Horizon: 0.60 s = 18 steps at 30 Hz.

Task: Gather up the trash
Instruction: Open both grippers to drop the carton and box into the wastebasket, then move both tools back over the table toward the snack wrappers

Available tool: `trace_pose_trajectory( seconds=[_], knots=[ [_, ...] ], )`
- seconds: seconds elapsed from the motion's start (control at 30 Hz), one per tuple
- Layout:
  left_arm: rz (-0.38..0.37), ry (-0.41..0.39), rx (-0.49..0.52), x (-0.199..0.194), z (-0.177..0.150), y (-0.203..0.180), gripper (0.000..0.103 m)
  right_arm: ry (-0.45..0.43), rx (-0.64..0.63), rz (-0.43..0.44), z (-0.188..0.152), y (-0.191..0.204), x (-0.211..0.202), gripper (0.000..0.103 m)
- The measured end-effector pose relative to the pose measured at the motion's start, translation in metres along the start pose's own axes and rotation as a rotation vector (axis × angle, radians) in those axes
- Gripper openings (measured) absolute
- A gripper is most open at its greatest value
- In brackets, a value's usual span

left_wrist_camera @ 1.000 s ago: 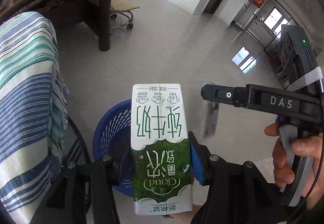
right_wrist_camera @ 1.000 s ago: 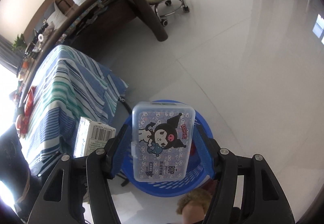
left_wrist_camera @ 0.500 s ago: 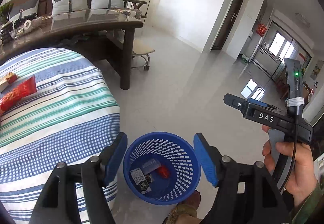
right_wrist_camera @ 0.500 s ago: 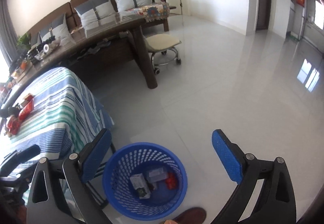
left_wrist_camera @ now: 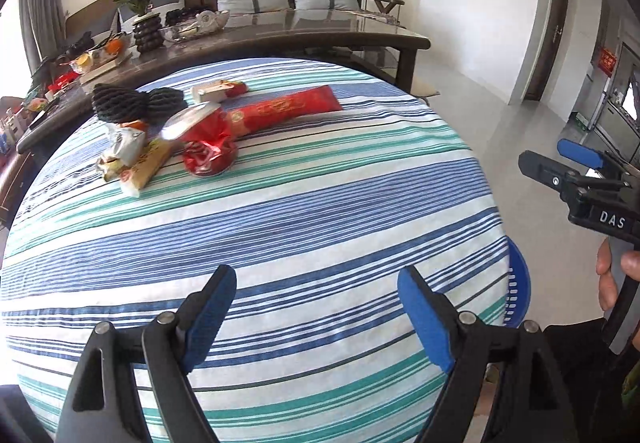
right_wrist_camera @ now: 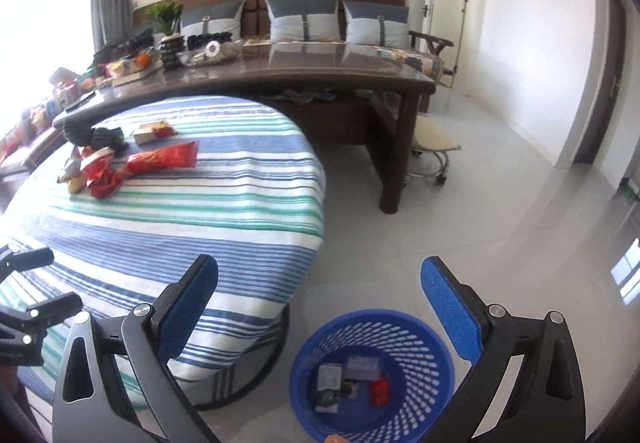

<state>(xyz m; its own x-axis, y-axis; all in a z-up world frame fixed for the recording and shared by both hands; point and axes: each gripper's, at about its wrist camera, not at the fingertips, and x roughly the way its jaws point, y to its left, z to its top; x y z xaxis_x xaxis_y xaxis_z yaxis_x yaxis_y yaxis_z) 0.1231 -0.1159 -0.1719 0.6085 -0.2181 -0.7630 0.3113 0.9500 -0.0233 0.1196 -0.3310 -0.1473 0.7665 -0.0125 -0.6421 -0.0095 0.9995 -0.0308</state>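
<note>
The left tool [left_wrist_camera: 316, 311] has just been opening and now gapes wide with nothing between its pads; the right tool [right_wrist_camera: 320, 307] is likewise wide and bare, above the blue basket [right_wrist_camera: 436, 347]. The remaining trash, a crumpled red wrapper [left_wrist_camera: 208, 151] and a long red packet [left_wrist_camera: 284, 109], lies on the striped surface [left_wrist_camera: 320, 211], well ahead and left of the left tool. The packet's long axis runs crosswise to it, and the left hand looks nearer.
</note>
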Motion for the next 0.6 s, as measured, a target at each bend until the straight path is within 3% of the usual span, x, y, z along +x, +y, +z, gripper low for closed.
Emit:
trace_pose_trajectory(
  seconds=[0.17,0.33,0.5,0.6],
  knots=[
    [0.099,0.005,-0.064,0.004,-0.010,0.064,0.085,0.046,-0.114,0.125,-0.003,0.081,0.020,0.101],
    [0.147,0.053,-0.103,0.008,-0.019,0.100,0.085,0.114,-0.193,0.183,-0.005,0.136,0.047,0.101],
    [0.119,0.053,-0.162,0.003,-0.019,0.125,0.085,0.148,-0.266,0.207,-0.013,0.172,0.059,0.101],
    [0.070,0.027,-0.202,-0.004,0.004,0.144,0.085,0.144,-0.276,0.225,-0.012,0.178,0.061,0.101]
  ],
)
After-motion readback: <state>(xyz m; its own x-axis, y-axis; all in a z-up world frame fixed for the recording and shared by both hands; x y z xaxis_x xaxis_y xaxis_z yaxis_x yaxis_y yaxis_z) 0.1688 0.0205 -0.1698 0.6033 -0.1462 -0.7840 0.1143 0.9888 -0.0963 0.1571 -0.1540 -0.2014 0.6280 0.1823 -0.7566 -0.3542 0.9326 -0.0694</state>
